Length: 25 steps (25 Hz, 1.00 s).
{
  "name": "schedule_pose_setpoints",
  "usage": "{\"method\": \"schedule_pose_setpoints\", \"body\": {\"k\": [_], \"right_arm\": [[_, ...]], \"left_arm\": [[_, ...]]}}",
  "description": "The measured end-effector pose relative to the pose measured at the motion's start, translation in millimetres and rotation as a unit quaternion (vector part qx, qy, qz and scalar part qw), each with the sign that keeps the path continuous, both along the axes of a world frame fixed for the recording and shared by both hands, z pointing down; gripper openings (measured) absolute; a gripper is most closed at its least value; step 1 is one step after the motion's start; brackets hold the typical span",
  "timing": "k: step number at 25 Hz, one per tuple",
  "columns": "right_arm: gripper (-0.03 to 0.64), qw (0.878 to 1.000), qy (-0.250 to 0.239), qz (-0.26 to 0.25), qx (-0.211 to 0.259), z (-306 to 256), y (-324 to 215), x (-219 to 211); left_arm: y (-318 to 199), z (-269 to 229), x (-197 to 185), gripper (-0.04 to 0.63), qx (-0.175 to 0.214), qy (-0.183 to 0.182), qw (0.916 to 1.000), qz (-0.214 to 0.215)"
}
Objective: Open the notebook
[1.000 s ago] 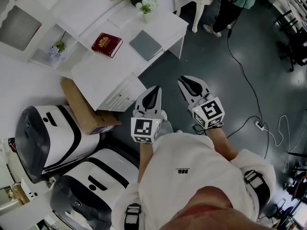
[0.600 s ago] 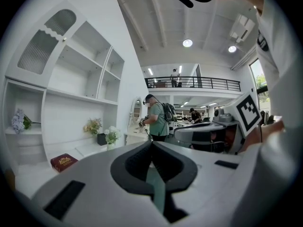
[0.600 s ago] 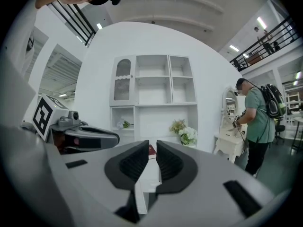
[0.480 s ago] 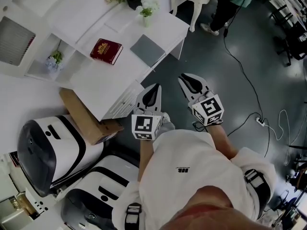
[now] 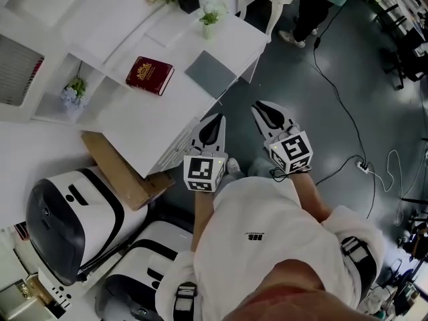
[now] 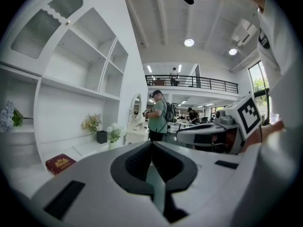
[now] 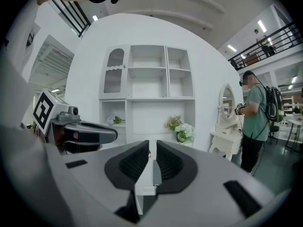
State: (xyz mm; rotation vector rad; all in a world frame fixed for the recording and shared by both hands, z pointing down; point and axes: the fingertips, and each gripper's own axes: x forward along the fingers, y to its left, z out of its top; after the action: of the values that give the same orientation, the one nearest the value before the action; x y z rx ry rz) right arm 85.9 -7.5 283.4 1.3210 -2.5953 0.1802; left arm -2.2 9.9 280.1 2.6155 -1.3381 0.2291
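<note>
Fingers [image 6: 135, 162] of our left gripper [image 5: 215, 119] meet on nothing; our right gripper [image 5: 261, 107] shows a narrow empty slit. The red notebook [image 5: 150, 75] lies shut on the desk [image 5: 144, 122], well ahead. We judge it light and stiff-covered: lift the cover's free edge and pin the spine side.

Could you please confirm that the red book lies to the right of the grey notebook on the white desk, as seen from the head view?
Not quite: the head view shows the red book lying to the left of the grey notebook, not the right; both do rest on the white desk.
</note>
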Motion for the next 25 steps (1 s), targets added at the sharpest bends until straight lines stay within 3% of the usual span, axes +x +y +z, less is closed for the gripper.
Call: {"method": "schedule_pose_setpoints", "body": {"k": [16, 25], "right_arm": [[0.035, 1.000, 0.009, -0.005, -0.009, 20.7, -76.9, 2.5], [0.035, 0.999, 0.011, -0.016, -0.032, 43.2, -130.2, 18.5]], "left_arm": [[-80.3, 23.1, 1.9, 0.000, -0.013, 0.000, 0.9999, -0.003], [-130.3, 46.2, 20.2, 0.000, -0.043, -0.005, 0.9990, -0.009]]}}
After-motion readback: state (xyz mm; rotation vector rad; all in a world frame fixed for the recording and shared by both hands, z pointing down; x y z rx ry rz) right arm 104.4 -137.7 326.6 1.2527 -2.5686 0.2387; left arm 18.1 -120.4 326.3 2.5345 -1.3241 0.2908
